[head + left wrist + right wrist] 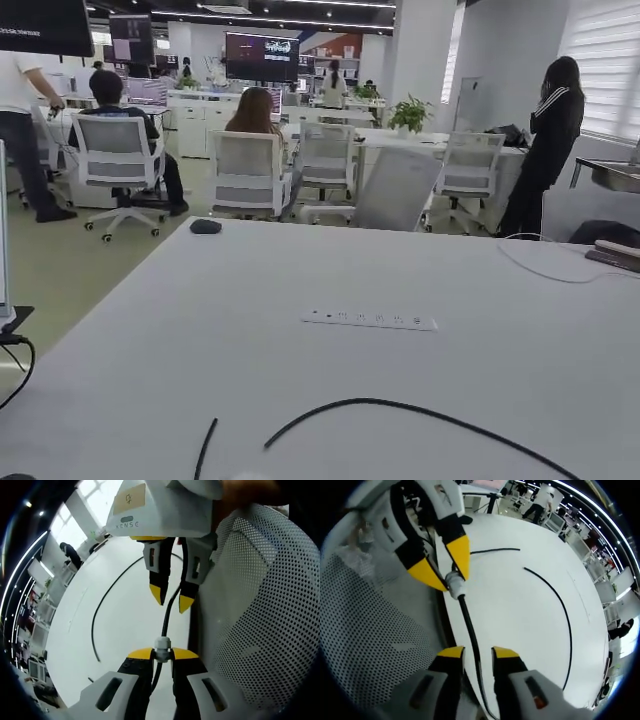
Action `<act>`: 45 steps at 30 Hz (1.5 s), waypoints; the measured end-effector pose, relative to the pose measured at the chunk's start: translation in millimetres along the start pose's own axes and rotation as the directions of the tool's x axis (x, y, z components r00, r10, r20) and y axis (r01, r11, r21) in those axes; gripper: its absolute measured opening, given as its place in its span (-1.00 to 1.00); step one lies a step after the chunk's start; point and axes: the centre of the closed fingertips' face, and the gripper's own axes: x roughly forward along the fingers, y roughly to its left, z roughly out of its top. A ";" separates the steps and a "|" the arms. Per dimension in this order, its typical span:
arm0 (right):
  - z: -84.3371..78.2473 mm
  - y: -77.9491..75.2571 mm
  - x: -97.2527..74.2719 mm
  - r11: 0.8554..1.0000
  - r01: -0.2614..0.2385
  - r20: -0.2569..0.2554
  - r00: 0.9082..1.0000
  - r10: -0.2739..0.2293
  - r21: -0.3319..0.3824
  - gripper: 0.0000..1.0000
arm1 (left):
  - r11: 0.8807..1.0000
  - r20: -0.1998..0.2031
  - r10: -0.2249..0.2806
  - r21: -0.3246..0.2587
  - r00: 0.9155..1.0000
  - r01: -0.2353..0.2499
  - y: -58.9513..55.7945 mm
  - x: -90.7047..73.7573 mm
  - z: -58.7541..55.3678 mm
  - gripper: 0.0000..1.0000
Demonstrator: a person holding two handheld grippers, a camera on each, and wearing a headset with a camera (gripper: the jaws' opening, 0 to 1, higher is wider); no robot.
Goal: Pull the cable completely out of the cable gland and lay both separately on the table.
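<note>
A white cable gland (161,646) sits between the yellow tips of my left gripper (161,654), which is shut on it. A black cable (167,617) runs out of the gland and passes between the jaws of my right gripper (171,600). In the right gripper view the same cable (469,625) leaves the gland (454,584), held by the left gripper (447,572). It then runs down through the gap of my right gripper (477,652), which is open with room on both sides of the cable. Both grippers hang at the table's near edge.
A long curved black cable (400,406) and a short black piece (205,450) lie on the white table (300,280). Farther off are a white power strip (370,320) and a dark mouse (205,226). White mesh (260,605) lies close beside the grippers. Chairs and people stand beyond.
</note>
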 end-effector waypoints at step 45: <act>-36.0 -21.3 -3.4 0.993 0.094 -0.149 0.985 -0.084 0.066 -0.93 | 0.999 0.010 0.036 -0.011 0.999 -0.036 8.4 -3.0 0.1 -0.72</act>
